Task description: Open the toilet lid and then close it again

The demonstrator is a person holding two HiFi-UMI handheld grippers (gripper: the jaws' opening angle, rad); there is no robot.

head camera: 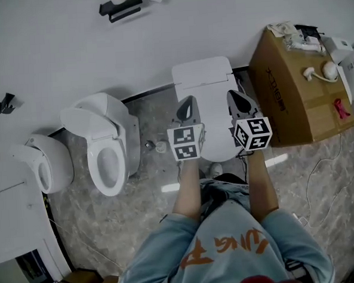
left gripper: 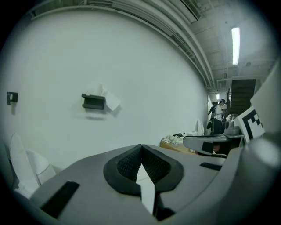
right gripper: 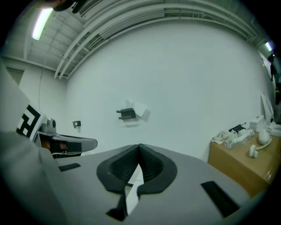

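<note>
**Status.** The toilet lid [head camera: 218, 142] lies down flat over the bowl, directly in front of the person and below both claws. The left claw [head camera: 185, 105] and right claw [head camera: 239, 98] are held side by side above it, pointing nearly level at the wall. Neither touches the lid. In each gripper view the ribbed black pads meet at the tips with nothing between them, so both claws are closed and empty.

**Step in hand, as judged.** The pictures do not show whether the lid has yet to be raised or is already back down. If it has yet to be raised, the closed tips should come down to the front lip and hook under the overhang, not pinch the lid. The lift should follow the hinge arc back to the tank [head camera: 203, 73] and ease off before contact. Lowering it calls for support all the way down, because a slip would let it slam.

**Materials and shapes.**
- The lid is smooth, glossy white, rounded at the front and probably slippery.
- The tank top is a flat white rectangle.
- The neighbouring toilet [head camera: 109, 151] stands open and shows an oval bowl.
- The floor [head camera: 150, 187] is mottled stone-pattern tile.
- A matte cardboard box [head camera: 288, 95] sits close on the right, its top cluttered.
- A dark bracket [head camera: 121, 8] hangs on the plain wall.
</note>
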